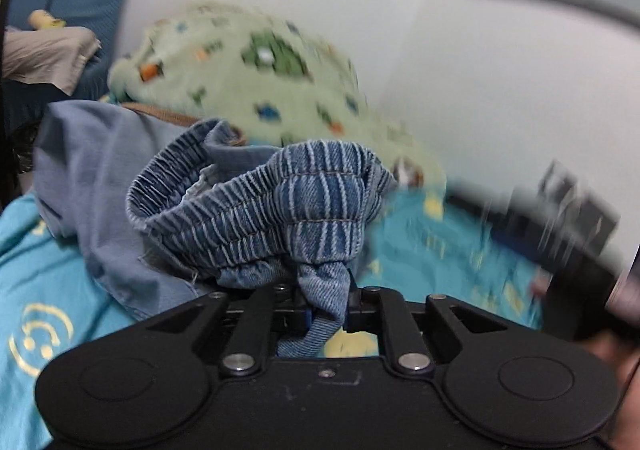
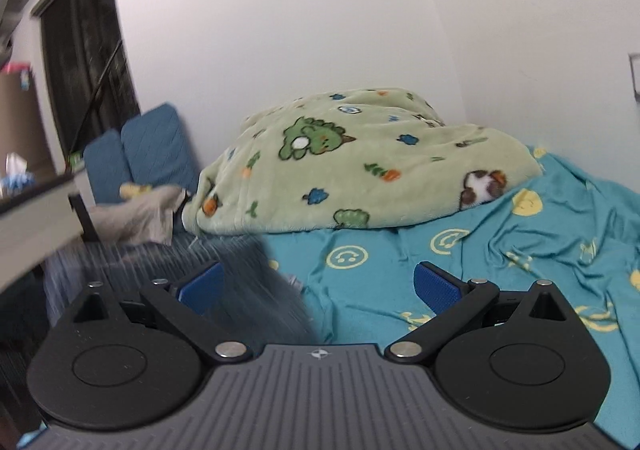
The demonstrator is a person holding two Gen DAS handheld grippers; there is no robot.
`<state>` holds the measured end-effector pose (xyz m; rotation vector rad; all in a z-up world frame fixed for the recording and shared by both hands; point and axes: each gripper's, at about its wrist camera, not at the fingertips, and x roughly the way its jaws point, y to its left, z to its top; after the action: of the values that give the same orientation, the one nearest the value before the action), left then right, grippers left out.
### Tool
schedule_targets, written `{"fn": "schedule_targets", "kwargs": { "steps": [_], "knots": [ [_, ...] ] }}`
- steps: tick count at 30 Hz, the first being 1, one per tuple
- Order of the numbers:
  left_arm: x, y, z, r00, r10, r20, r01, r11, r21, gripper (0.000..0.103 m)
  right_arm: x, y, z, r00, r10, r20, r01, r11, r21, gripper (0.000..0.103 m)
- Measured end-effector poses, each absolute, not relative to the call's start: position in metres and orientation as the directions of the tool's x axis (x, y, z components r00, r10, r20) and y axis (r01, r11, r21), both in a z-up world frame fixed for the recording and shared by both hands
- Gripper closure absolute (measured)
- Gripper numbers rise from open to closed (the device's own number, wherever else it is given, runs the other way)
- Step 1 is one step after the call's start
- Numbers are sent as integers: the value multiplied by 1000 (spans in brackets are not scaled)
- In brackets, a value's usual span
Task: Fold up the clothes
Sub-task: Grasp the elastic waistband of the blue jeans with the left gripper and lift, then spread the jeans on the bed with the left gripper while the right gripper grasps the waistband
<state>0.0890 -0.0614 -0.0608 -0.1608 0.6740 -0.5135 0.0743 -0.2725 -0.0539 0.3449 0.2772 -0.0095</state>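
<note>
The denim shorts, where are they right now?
In the left wrist view, the denim shorts hang bunched at centre, pinched in the left tool, above the teal smiley bedsheet and in front of the green dinosaur blanket.

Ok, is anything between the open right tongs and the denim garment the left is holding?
Nothing visible. The right tongs stand open over the teal smiley bedsheet, with the blurred denim garment right at the left finger. The left tongs are shut on the same garment.

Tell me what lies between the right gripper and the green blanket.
Right wrist view: only teal smiley bedsheet separates the open right gripper from the green blanket.
</note>
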Motion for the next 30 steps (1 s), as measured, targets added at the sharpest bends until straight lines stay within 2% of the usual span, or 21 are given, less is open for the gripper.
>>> {"fn": "schedule_targets", "kwargs": {
  "steps": [5,7,9,12,13,14,16,19,21,23,27,30],
  "knots": [
    [90,-82,-76,591,-512,-623,471,847,-249,90,72,-278,-57,950,52,-307,62,935,350,2],
    [87,-84,-76,582,-512,-631,486,842,-235,84,74,-279,-58,942,56,-331,67,935,348,2],
    [84,-83,-74,570,-518,-637,493,837,-239,72,73,-281,-59,935,65,-349,67,932,356,2],
    [65,-83,-65,544,-549,-635,517,815,-261,62,73,-285,-60,926,79,-369,66,929,364,2],
    [58,-83,-63,532,-562,-633,531,804,-268,61,74,-286,-60,921,82,-380,65,932,358,4],
    [51,-83,-61,524,-569,-634,544,796,-266,58,76,-288,-58,915,92,-393,54,937,345,12],
    [38,-85,-59,518,-570,-638,567,787,-243,51,77,-295,-53,915,104,-390,30,946,323,22],
    [22,-84,-54,509,-594,-623,604,762,-233,47,76,-309,-43,918,118,-378,10,947,320,22],
    [17,-79,-48,506,-629,-590,625,739,-251,40,76,-314,-40,906,121,-405,-1,959,284,22],
    [17,-74,-43,526,-636,-564,629,738,-246,39,76,-319,-41,882,125,-453,-6,967,255,22],
    [26,-68,-36,585,-595,-551,589,779,-216,38,82,-328,-48,821,173,-544,-38,968,249,22],
    [43,-60,-37,684,-455,-570,469,873,-135,33,89,-328,-56,767,173,-617,-68,979,191,22]
  ]
}}
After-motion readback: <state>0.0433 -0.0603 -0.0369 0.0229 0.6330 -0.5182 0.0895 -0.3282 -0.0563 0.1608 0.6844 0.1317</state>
